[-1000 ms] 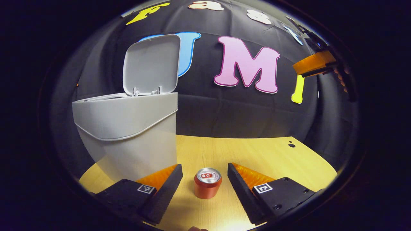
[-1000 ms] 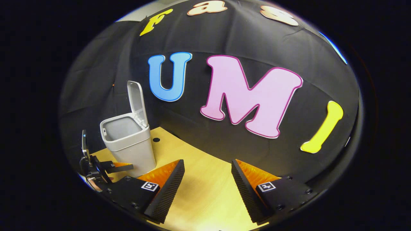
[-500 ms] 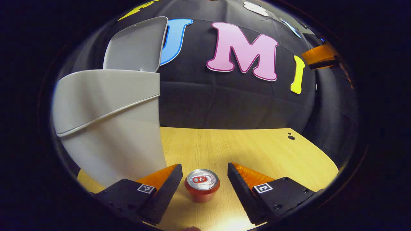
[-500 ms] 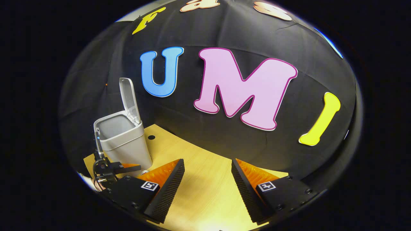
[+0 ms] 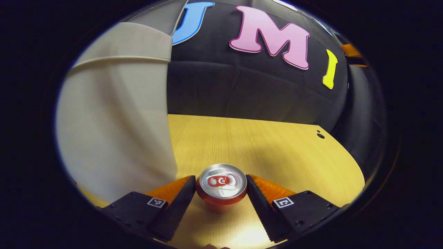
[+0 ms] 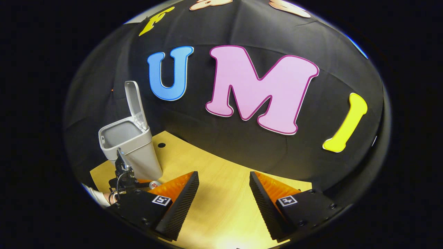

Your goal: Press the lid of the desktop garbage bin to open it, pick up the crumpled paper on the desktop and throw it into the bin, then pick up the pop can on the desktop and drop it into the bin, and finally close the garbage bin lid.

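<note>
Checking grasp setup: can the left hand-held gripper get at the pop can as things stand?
Probably yes. The pop can stands upright between the open fingers of the left hand-held gripper, nothing between them. The garbage bin stands close on the left, apart from the can.

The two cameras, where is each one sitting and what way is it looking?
Left gripper view: rides on the left gripper, low over the table, looking forward at the pop can between its own two fingers, the bin close on its left.
Right gripper view: rides on the right gripper, held higher, facing the booth wall; its own fingers show at the bottom.
Both share the bin, pop can and table.
</note>
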The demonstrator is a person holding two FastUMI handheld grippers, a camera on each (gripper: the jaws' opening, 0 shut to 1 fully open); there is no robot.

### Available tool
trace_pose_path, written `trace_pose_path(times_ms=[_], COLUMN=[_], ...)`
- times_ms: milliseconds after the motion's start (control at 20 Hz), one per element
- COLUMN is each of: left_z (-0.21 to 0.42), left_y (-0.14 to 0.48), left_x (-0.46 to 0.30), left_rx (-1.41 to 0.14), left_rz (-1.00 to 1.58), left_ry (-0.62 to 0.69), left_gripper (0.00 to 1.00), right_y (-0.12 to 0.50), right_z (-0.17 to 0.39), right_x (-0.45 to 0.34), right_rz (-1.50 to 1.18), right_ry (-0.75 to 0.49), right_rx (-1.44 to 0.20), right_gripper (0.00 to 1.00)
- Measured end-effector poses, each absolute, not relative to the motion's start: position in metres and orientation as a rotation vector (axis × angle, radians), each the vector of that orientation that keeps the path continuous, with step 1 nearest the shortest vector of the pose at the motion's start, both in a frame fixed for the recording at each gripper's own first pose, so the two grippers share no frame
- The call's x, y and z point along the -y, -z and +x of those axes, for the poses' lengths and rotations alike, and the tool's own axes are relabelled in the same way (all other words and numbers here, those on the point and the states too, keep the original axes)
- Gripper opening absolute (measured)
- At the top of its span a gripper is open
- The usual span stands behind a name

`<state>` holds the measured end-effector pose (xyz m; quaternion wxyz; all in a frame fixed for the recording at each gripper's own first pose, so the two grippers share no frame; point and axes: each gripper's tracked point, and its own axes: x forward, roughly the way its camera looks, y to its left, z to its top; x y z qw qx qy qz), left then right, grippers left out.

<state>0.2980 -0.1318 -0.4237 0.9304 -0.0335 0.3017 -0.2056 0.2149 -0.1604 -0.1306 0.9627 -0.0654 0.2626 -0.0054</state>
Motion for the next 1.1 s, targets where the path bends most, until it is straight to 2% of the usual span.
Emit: trace_pose_path(times_ms=[50,150,300,600,800,900,1100], left_z=[0.296,0.289,0.283,0.273,0.282,0.298,0.335], left_y=[0.426,0.416,0.383,0.245,0.131,0.094,0.094], left_x=[0.132,0.135,0.135,0.122,0.07,0.036,-0.028], left_rx=[-0.631,-0.631,-0.583,-0.378,-0.212,-0.152,-0.163], left_rz=[-0.065,-0.062,-0.042,-0.028,-0.051,-0.041,0.066], left_ry=[0.429,0.444,0.461,0.482,0.426,0.388,0.297], left_gripper=[0.96,0.89,0.88,0.86,0.85,0.84,0.84], right_y=[0.132,0.131,0.13,0.126,0.115,0.108,0.097], right_z=[0.215,0.214,0.215,0.217,0.22,0.222,0.225], right_x=[0.161,0.163,0.161,0.142,0.123,0.11,0.091], right_rz=[-0.132,-0.128,-0.116,-0.095,-0.081,-0.071,-0.084], right_ry=[0.012,0.012,0.008,-0.03,-0.059,-0.071,-0.1], right_rx=[-0.533,-0.53,-0.522,-0.49,-0.447,-0.423,-0.385], right_gripper=[0.95,0.95,0.95,0.95,0.95,0.95,0.95])
